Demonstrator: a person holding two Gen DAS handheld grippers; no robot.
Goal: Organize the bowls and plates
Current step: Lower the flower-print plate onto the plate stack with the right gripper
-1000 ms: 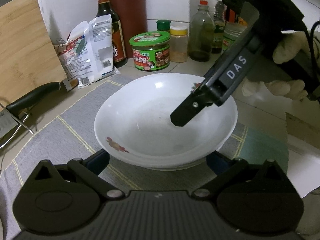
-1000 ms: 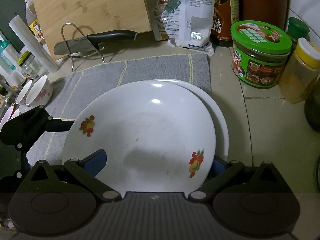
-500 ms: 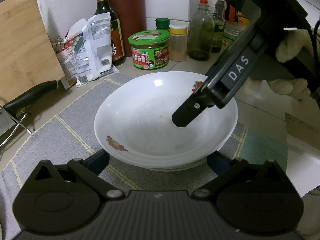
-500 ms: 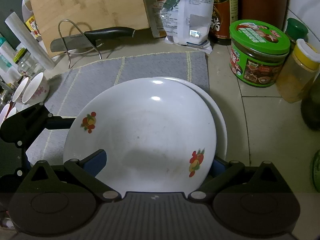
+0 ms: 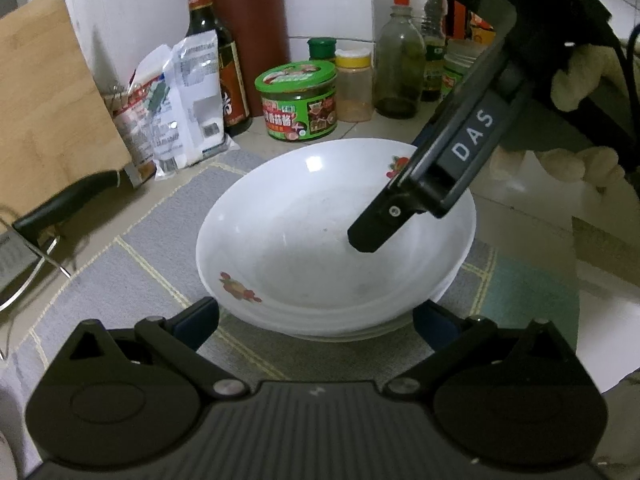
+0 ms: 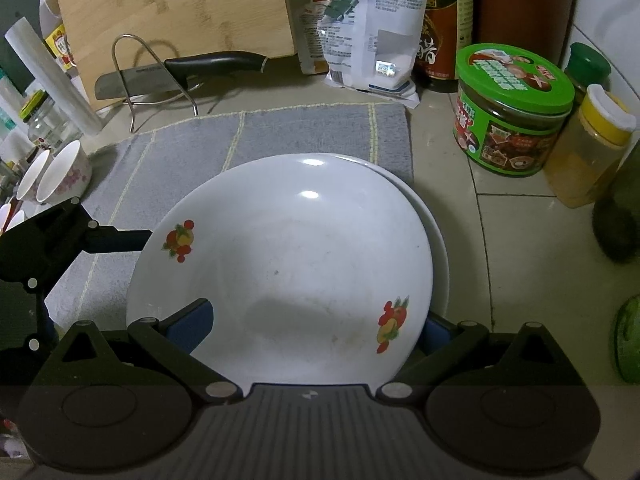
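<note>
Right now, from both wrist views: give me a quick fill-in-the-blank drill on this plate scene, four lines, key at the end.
1. The top plate with fruit prints sits on another ____.
2. Both plates rest on a grey ____ on the counter.
3. The jar behind the plates has a ____ lid.
4. The knife lies on a wire rack in front of the wooden ____.

Missing words: plate; mat; green; cutting board

My left gripper (image 5: 316, 316) is spread wide before the stacked white plates (image 5: 320, 240); my right gripper (image 5: 374, 230) reaches over them.
</note>
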